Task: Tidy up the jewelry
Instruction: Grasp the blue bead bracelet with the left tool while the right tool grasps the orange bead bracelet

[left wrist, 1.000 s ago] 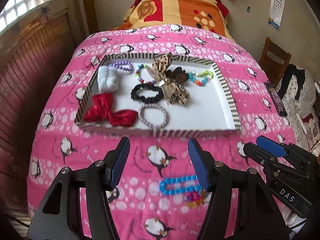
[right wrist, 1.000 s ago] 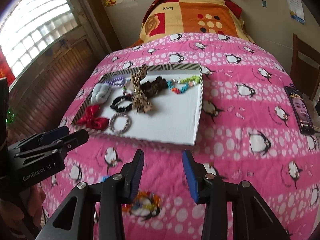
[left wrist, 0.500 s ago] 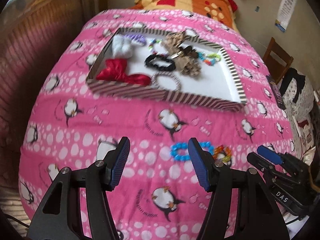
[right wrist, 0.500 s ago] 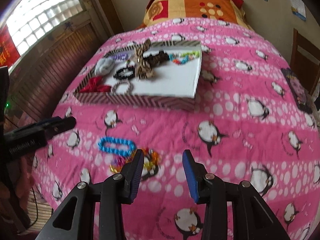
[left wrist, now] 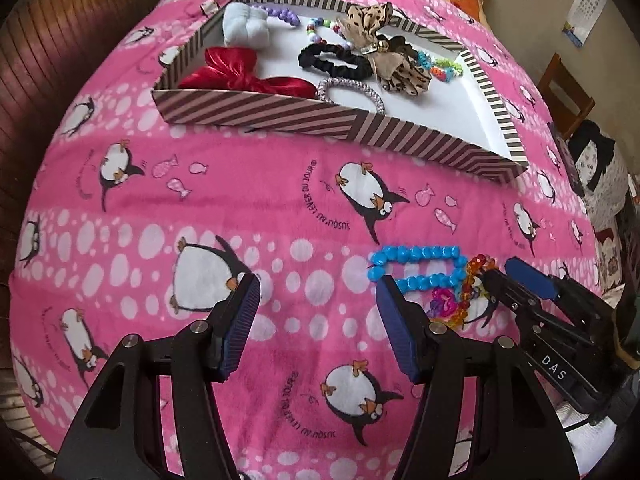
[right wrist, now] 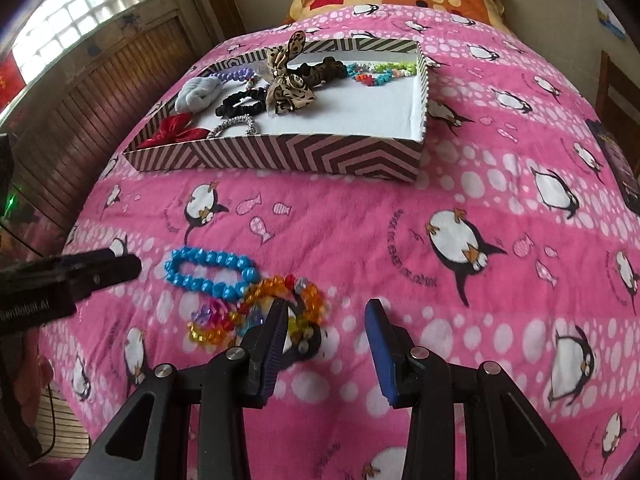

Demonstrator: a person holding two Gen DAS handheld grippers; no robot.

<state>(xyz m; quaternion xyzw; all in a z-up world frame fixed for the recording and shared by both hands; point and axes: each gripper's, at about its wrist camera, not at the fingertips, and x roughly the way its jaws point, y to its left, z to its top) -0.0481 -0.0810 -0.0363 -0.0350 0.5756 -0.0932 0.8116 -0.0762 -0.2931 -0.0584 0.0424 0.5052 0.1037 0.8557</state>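
A blue bead bracelet [left wrist: 416, 268] [right wrist: 208, 270] lies on the pink penguin blanket, touching an orange and multicolour bead bracelet [left wrist: 464, 296] [right wrist: 280, 304]. My left gripper [left wrist: 316, 312] is open and empty, low over the blanket; its right finger covers the blue bracelet's near edge. My right gripper [right wrist: 326, 328] is open; its left finger sits over the orange bracelet. A striped tray [left wrist: 348, 124] [right wrist: 280, 156] behind holds a red bow [left wrist: 236, 70], black scrunchie [left wrist: 332, 60], leopard bow [right wrist: 286, 88] and other pieces.
A silver hair tie [left wrist: 352, 92], pale scrunchie [left wrist: 244, 28], purple beads [left wrist: 284, 14] and colourful bead string [right wrist: 380, 72] also lie in the tray. A phone [right wrist: 620, 168] lies on the blanket's right side. A wooden chair [left wrist: 568, 96] stands at the right. Wooden panelling runs along the left.
Both grippers have dropped lower and closer to the two bracelets on the blanket. The tray has shifted toward the top of both views. Both grippers stay open.
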